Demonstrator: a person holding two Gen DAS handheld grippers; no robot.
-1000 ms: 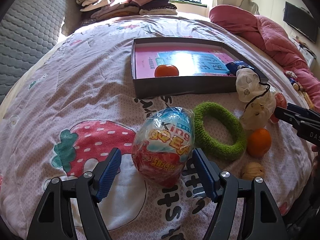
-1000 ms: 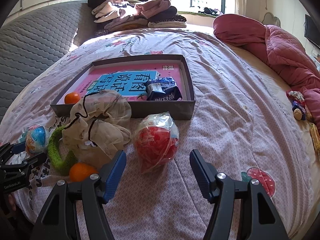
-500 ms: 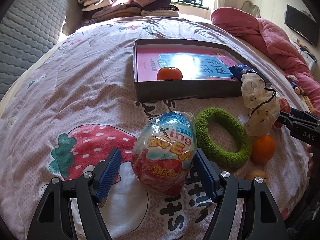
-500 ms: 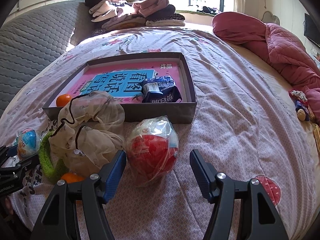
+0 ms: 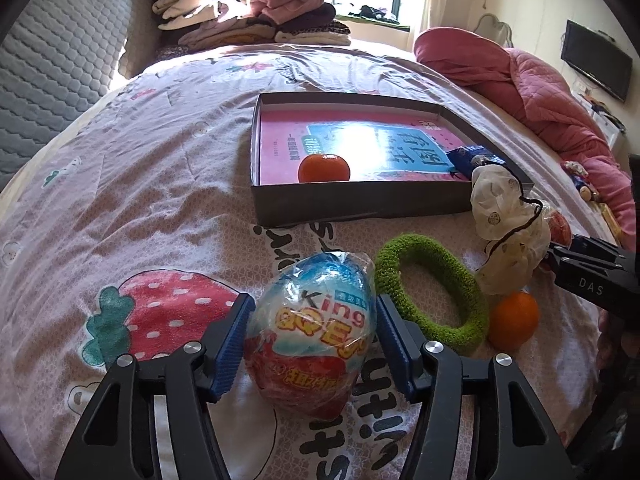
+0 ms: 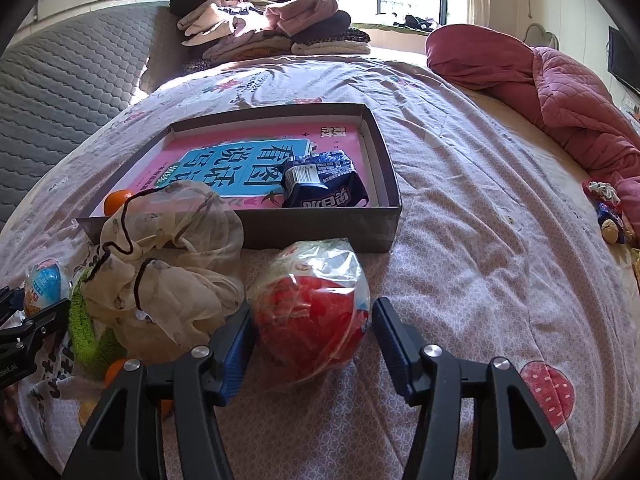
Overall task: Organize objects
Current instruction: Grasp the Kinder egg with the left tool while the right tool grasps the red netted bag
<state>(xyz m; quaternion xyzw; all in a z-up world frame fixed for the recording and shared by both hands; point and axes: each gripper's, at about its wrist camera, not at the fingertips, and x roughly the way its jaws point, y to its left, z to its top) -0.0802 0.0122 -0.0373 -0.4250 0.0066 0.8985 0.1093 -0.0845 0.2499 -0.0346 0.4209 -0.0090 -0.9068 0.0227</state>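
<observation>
A blue-and-red wrapped toy egg (image 5: pixel 314 330) lies on the bed between the open jaws of my left gripper (image 5: pixel 312 338), whose blue pads stand close on each side of it. A red wrapped toy egg (image 6: pixel 310 312) lies between the open jaws of my right gripper (image 6: pixel 312 340). A dark shallow box (image 6: pixel 320 226) beyond holds a pink book (image 6: pixel 224 164), a blue snack pack (image 6: pixel 324 184) and an orange (image 5: pixel 324 168).
A green fuzzy ring (image 5: pixel 432 290), a beige mesh drawstring bag (image 6: pixel 168 264) and a second orange (image 5: pixel 514 320) lie between the two eggs. Folded clothes (image 6: pixel 272 24) are stacked at the bed's far end. A pink quilt (image 6: pixel 560 76) is heaped at the right.
Both grippers have moved forward, so each egg now sits deeper between its jaws. The jaws have narrowed around the eggs. Nothing has been lifted.
</observation>
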